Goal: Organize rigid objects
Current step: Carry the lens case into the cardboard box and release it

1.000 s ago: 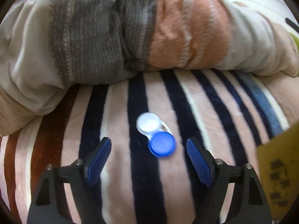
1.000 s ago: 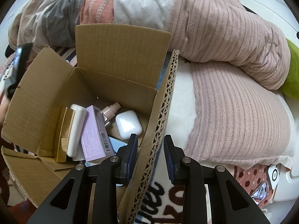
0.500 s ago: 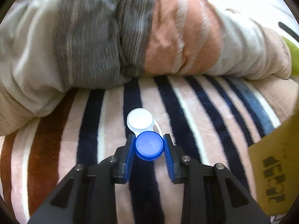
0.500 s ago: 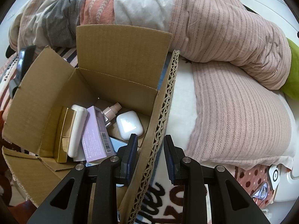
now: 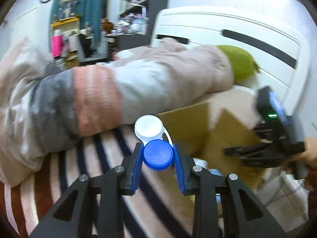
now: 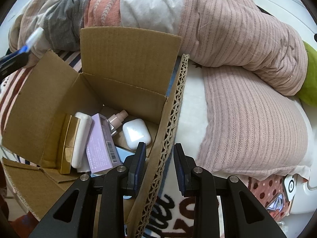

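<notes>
Two round plastic caps; corrugated box.

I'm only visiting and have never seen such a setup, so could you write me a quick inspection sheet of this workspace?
Surface: striped plush blanket on a bed.
Job's things: blue-and-white twin-cap lens case; open brown cardboard box holding white earbud case, lilac carton, gold box.
Clutter: bunched pink, grey and orange quilt.
Grippers: left gripper shut on the lens case; right gripper shut on the box's side wall.
Cables: nothing seen.
Surroundings: white headboard, cluttered shelves.
</notes>
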`<action>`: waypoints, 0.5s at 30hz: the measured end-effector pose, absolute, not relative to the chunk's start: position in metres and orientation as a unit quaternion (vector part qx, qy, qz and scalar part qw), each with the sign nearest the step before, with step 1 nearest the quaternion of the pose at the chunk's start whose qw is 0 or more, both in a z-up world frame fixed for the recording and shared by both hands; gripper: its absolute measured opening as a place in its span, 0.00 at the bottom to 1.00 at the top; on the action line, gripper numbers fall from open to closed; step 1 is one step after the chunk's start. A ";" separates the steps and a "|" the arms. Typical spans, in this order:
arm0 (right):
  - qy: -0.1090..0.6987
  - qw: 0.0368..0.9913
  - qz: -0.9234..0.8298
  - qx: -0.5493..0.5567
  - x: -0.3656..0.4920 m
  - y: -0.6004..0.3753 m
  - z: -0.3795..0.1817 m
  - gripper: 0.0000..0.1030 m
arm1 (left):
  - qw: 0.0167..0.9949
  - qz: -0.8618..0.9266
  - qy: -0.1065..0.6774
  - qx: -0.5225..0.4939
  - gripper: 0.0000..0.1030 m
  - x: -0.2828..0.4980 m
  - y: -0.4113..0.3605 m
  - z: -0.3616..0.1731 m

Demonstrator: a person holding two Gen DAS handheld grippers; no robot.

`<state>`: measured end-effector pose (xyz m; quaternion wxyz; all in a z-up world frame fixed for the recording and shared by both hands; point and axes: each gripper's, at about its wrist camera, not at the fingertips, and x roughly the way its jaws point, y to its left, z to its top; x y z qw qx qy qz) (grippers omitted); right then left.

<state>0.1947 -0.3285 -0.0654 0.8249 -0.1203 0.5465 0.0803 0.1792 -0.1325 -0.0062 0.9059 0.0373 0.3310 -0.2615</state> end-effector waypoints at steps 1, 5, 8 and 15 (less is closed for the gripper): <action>0.547 0.825 0.081 -0.120 0.195 -0.328 -0.065 0.22 | 0.903 -0.269 0.333 0.042 0.26 0.176 -0.141 -0.004; 0.546 0.826 0.082 -0.118 0.195 -0.330 -0.065 0.22 | 0.888 -0.294 0.347 0.065 0.26 0.165 -0.178 -0.001; 0.544 0.827 0.084 -0.115 0.195 -0.331 -0.065 0.22 | 0.875 -0.306 0.369 0.069 0.26 0.162 -0.196 -0.005; 0.542 0.828 0.088 -0.113 0.192 -0.334 -0.064 0.22 | 0.851 -0.319 0.412 0.063 0.26 0.167 -0.216 -0.025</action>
